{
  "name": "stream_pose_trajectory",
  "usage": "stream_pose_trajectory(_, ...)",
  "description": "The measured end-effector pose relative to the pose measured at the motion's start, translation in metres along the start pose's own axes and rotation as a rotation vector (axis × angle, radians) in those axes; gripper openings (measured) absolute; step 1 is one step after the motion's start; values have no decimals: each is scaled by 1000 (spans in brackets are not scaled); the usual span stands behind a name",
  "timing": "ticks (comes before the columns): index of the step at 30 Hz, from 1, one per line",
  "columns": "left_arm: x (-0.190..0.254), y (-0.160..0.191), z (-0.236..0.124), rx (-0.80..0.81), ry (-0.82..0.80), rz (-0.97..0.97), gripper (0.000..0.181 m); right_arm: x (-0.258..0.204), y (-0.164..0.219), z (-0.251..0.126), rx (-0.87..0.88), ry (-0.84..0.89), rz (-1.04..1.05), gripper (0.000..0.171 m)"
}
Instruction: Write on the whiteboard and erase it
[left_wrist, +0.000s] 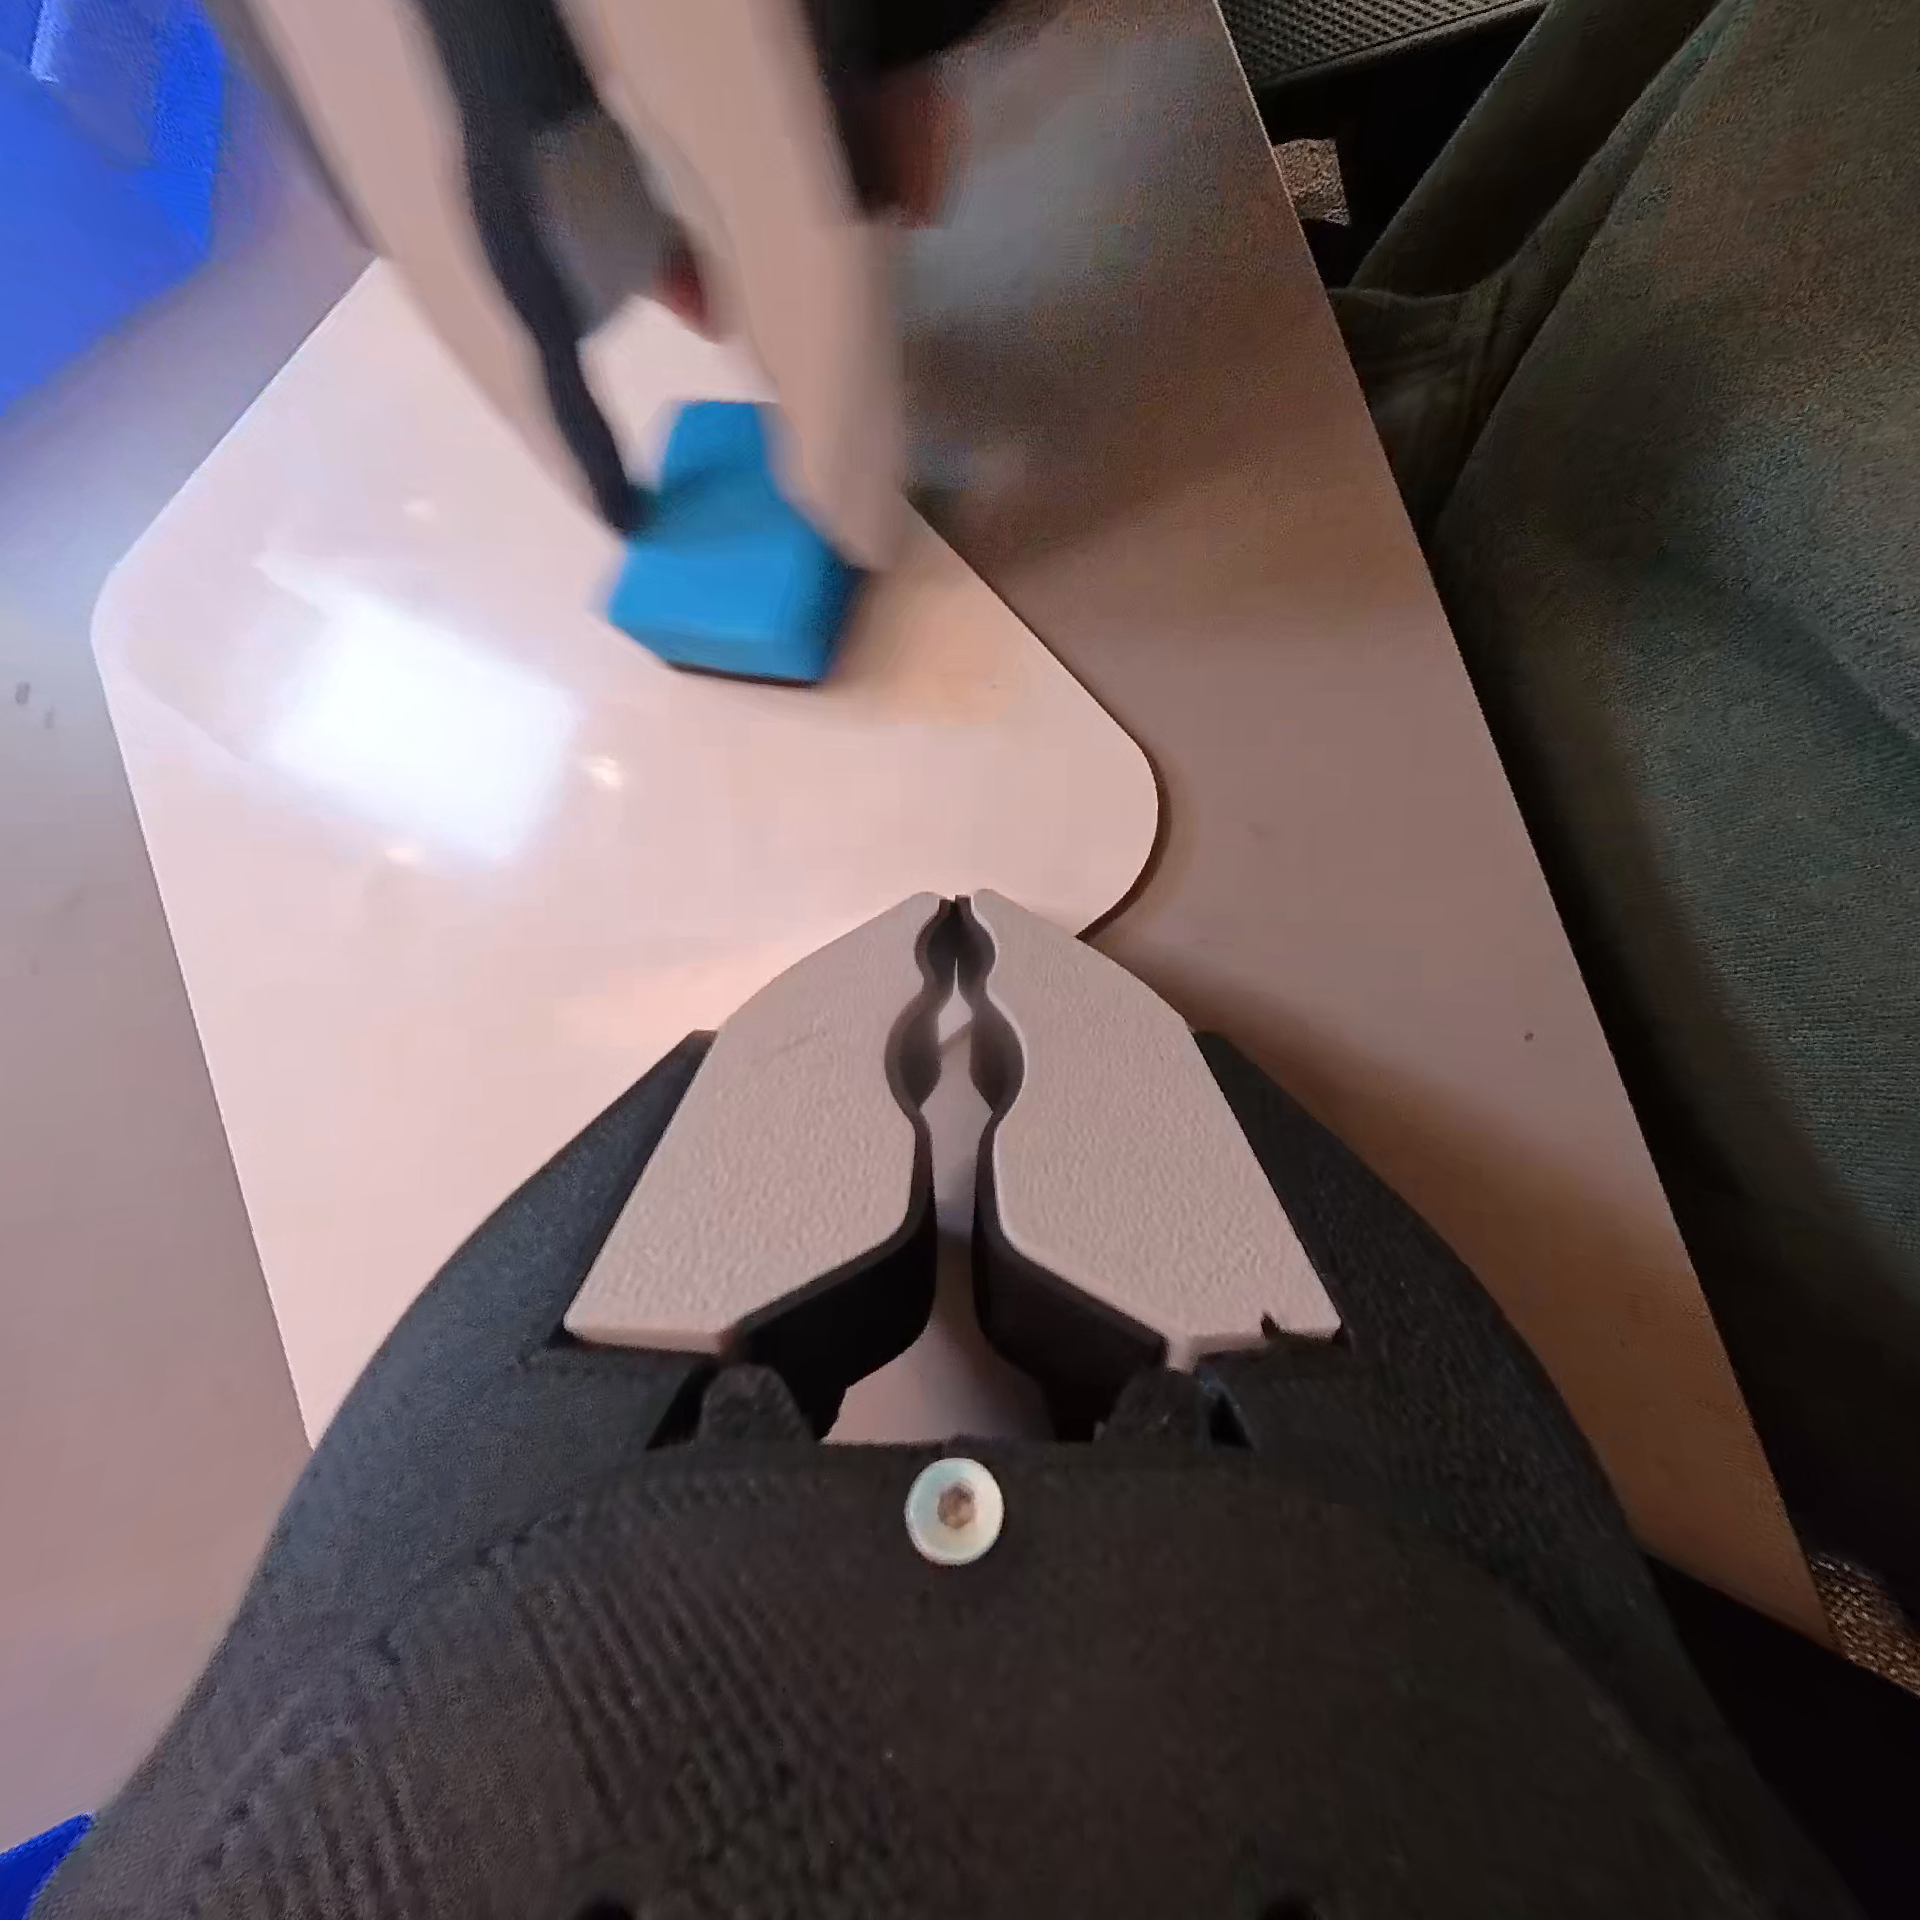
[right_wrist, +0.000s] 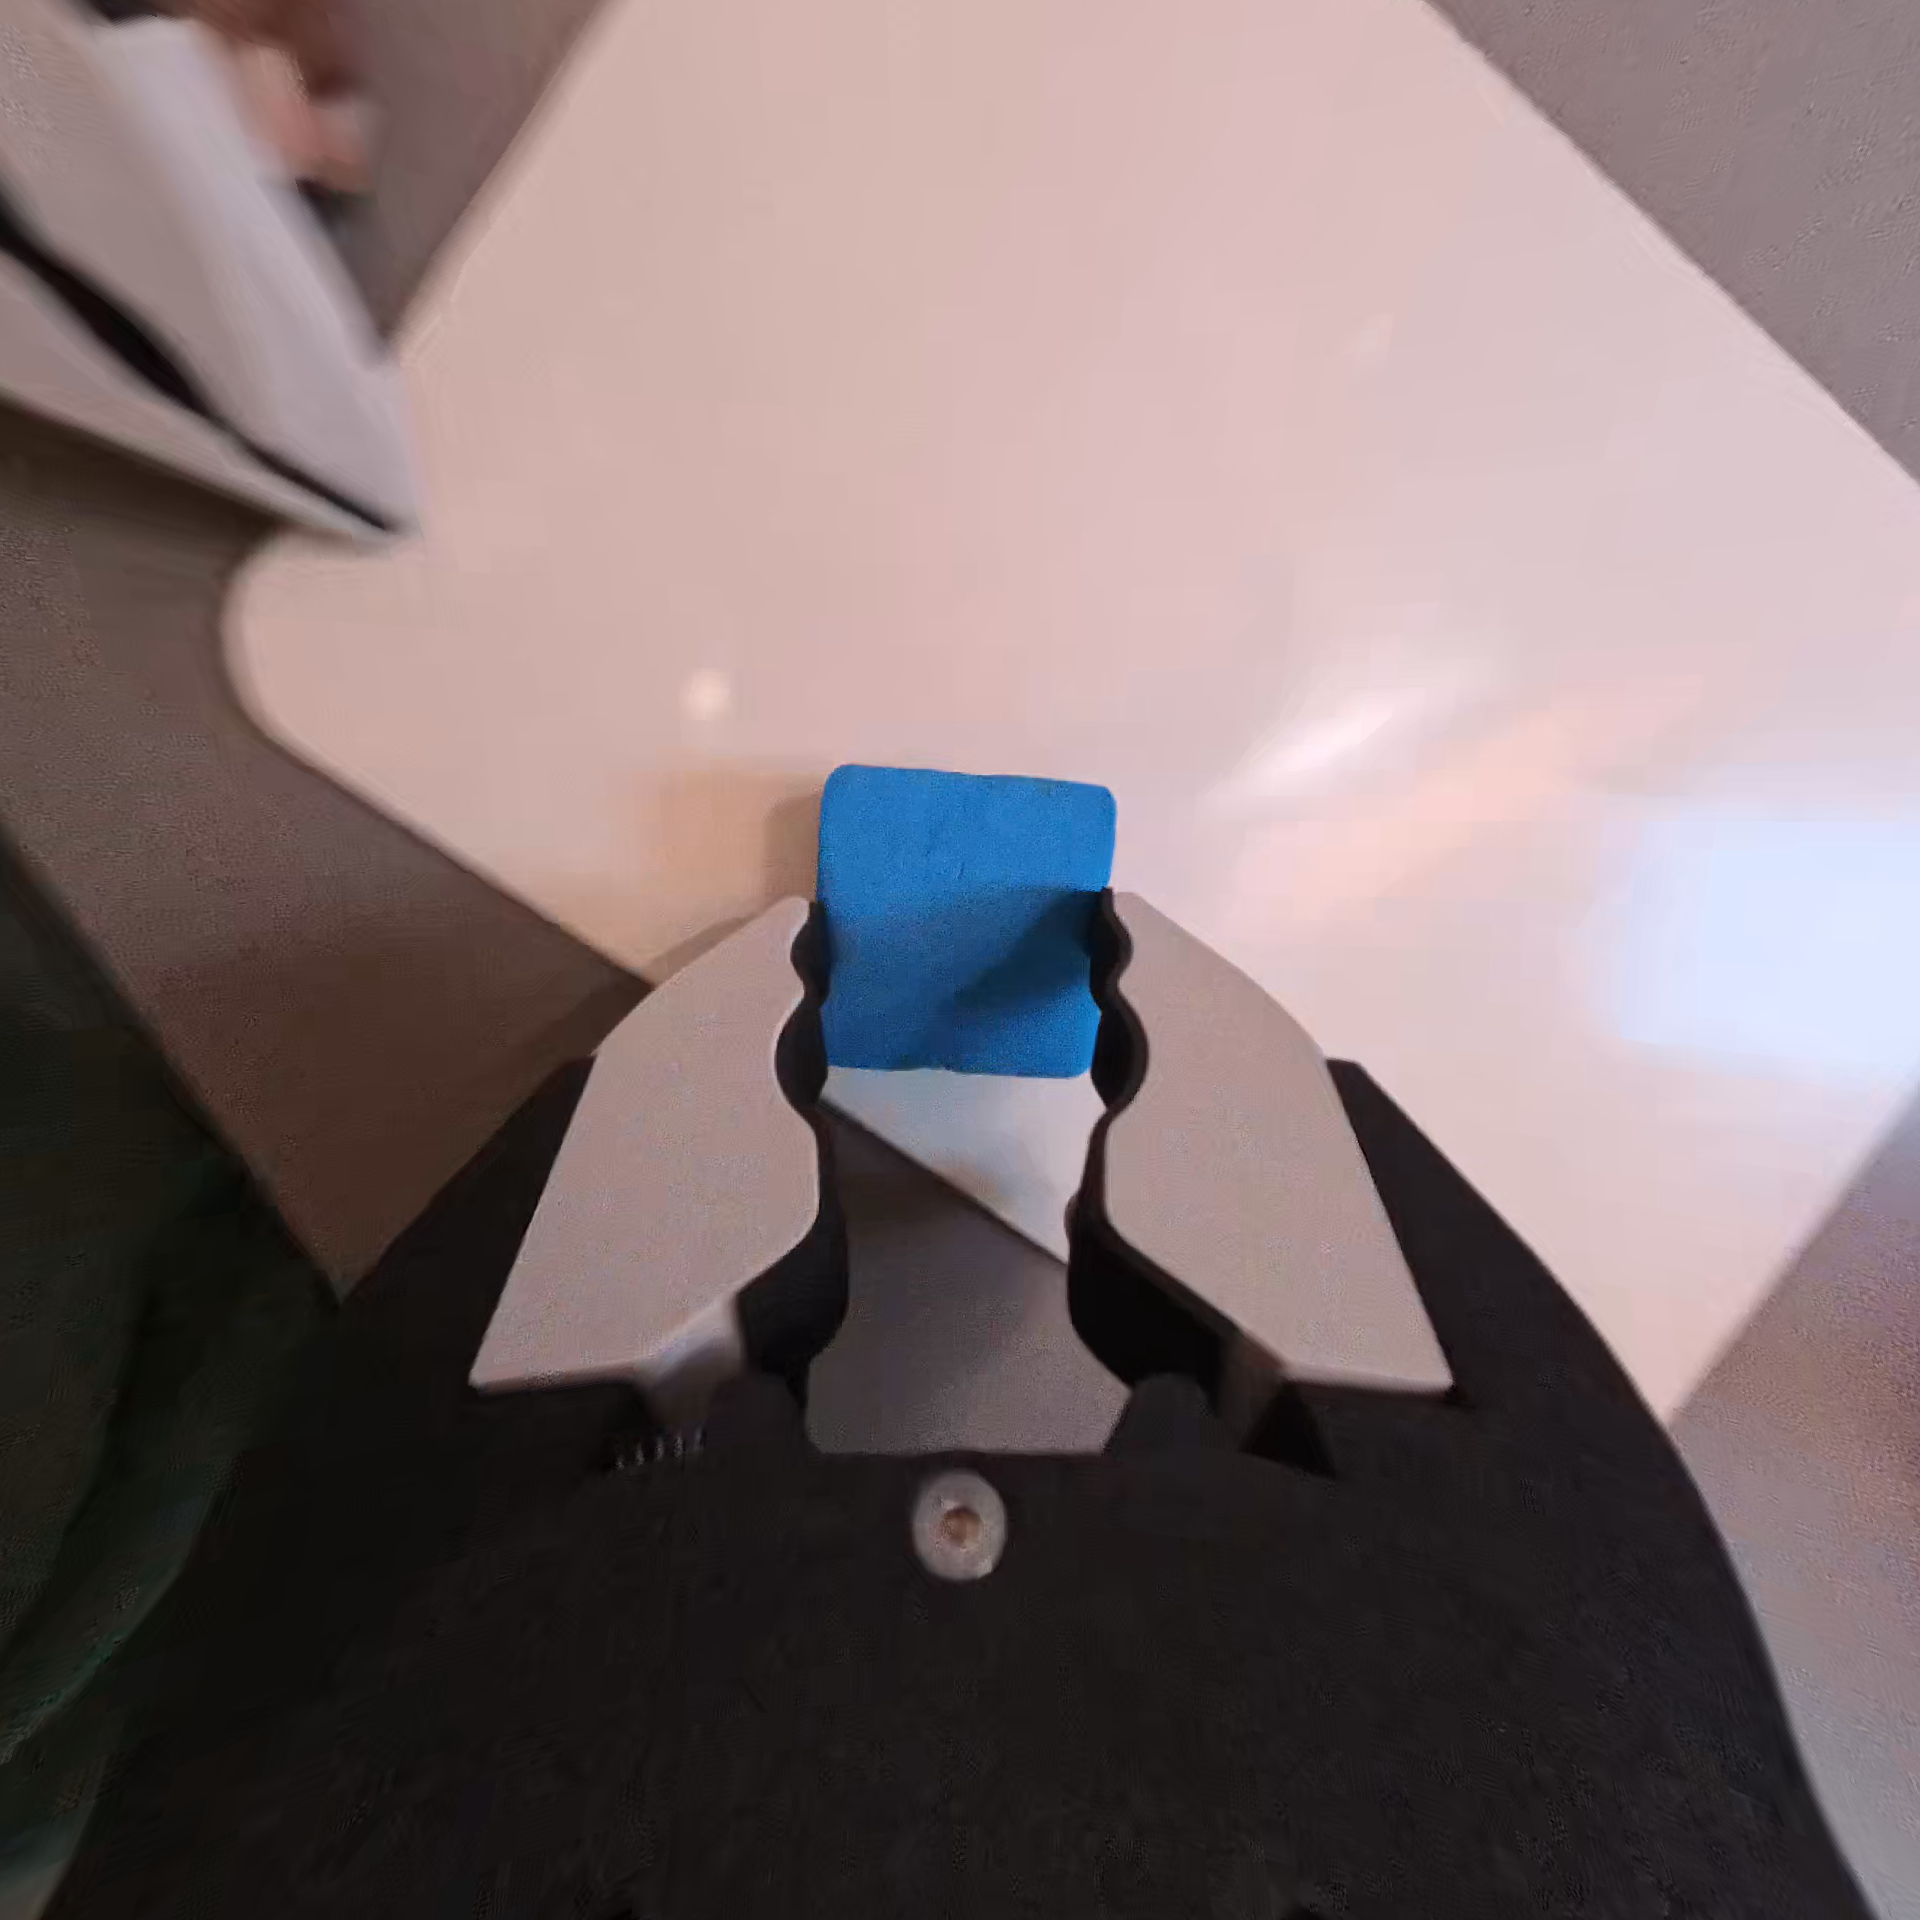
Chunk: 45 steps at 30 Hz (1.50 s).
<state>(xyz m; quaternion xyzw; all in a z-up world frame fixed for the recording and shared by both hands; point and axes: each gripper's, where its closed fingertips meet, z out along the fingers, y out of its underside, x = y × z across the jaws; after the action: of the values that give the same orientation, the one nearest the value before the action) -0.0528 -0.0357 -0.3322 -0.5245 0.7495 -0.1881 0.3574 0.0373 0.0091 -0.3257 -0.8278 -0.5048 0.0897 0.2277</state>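
Note:
A white whiteboard (left_wrist: 436, 852) with rounded corners lies flat on a grey-brown table (left_wrist: 1299, 831); I see no marks on it. My right gripper (right_wrist: 958, 914) is shut on a blue foam eraser (right_wrist: 961, 914) and holds it on the whiteboard (right_wrist: 1143, 416) near its near edge. In the left wrist view the right gripper (left_wrist: 727, 520) shows blurred, pressing the eraser (left_wrist: 732, 582) onto the board. My left gripper (left_wrist: 958, 904) is shut and empty, its tips over the board's near corner. It shows blurred at the upper left of the right wrist view (right_wrist: 208, 343).
A person's dark green clothing (left_wrist: 1662, 727) fills the right side beyond the table edge. A blue object (left_wrist: 94, 177) sits at the far left, blurred. The table (right_wrist: 260, 935) surrounds the board.

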Motion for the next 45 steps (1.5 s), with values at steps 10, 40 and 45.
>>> stream_pose_trajectory(10, 0, 0, 0, 0, -5, 9, 0, 151, 45, -10, -70, 189, 287, 49)
stream_pose_trajectory(40, -1, 0, -1, -1, 6, -13, 0, -2, 31, -17, -23, 33, 59, 49)
stream_pose_trajectory(45, -1, 0, -1, -1, 4, -7, 0, 114, 109, -47, -53, 205, 423, 49)
